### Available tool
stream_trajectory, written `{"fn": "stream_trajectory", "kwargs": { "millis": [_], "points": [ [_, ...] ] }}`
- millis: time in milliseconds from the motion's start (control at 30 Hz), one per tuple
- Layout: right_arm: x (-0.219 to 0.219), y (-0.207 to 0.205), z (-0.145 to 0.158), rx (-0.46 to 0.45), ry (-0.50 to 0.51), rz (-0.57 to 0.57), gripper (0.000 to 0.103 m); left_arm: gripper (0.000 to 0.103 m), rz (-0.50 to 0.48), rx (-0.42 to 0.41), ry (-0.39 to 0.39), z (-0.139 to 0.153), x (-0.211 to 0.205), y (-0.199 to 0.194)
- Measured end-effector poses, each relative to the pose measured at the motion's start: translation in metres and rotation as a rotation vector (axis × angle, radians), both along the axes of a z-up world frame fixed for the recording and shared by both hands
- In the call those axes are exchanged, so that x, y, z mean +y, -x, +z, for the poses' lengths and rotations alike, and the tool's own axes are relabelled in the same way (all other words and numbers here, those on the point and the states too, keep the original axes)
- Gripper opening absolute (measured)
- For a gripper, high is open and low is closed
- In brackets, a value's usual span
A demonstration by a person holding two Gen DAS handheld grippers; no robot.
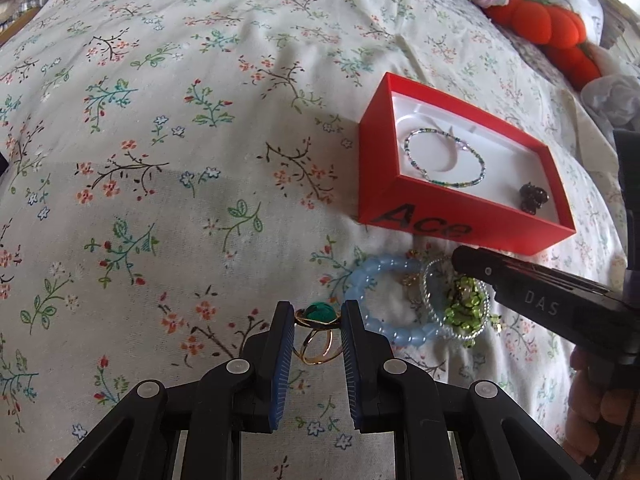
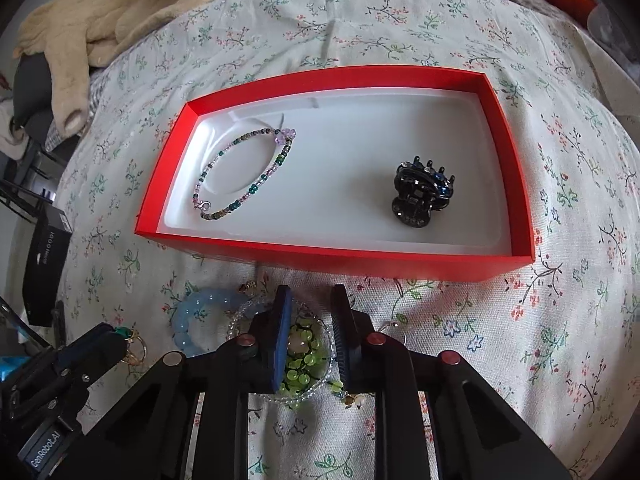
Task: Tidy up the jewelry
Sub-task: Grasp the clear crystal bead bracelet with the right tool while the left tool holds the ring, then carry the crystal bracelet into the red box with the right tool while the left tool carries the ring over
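A red box (image 2: 280,252) with a white liner lies on the floral bedspread and holds a beaded bracelet (image 2: 244,172) and a dark hair claw (image 2: 422,196); it also shows in the left wrist view (image 1: 384,192). My left gripper (image 1: 317,320) is open, its fingers on either side of a gold ring with a green stone (image 1: 320,314). My right gripper (image 2: 310,320) is open over a clear and green beaded bracelet (image 2: 304,360). A pale blue bead bracelet (image 1: 384,304) lies between the two.
A beige knitted garment (image 2: 104,12) lies at the far left of the bed. An orange plush toy (image 1: 548,24) and pillows are at the far right. A black box (image 2: 44,264) stands off the bed's left edge.
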State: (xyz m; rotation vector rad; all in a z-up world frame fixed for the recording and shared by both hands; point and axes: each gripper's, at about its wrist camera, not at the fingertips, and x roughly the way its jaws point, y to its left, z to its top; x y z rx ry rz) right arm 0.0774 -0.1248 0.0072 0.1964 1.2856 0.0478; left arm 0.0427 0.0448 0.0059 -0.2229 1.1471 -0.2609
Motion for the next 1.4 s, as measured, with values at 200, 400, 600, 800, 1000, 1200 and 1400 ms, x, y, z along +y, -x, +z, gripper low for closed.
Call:
{"fn": "stream_trajectory", "kwargs": {
  "millis": [200,400,600,800,1000,1200,1400],
  "points": [
    [0.012,0.0,-0.001,-0.024,0.07,0.056,0.003,0.018,0.008,0.004,0.003,-0.002,0.002,0.0],
    [0.007,0.005,0.011,-0.055,0.031,0.047,0.0,0.018,0.016,0.001,0.009,-0.002,0.004,0.0],
    [0.005,0.012,0.023,-0.064,-0.02,0.059,0.0,0.018,0.023,0.004,0.007,-0.003,0.005,0.0],
    [0.022,0.02,0.025,-0.034,-0.092,0.134,0.004,0.018,0.028,0.006,0.008,-0.003,0.005,0.0],
    [0.044,0.025,0.014,0.016,-0.081,0.205,0.01,0.018,0.03,0.007,0.008,-0.003,0.006,-0.001],
    [0.046,0.025,0.007,0.031,-0.066,0.205,0.024,0.018,0.025,0.007,0.007,-0.003,0.006,-0.001],
    [0.049,0.023,0.002,0.013,-0.032,0.213,0.02,0.018,0.027,0.01,0.003,-0.004,0.005,0.0]
  ]
}}
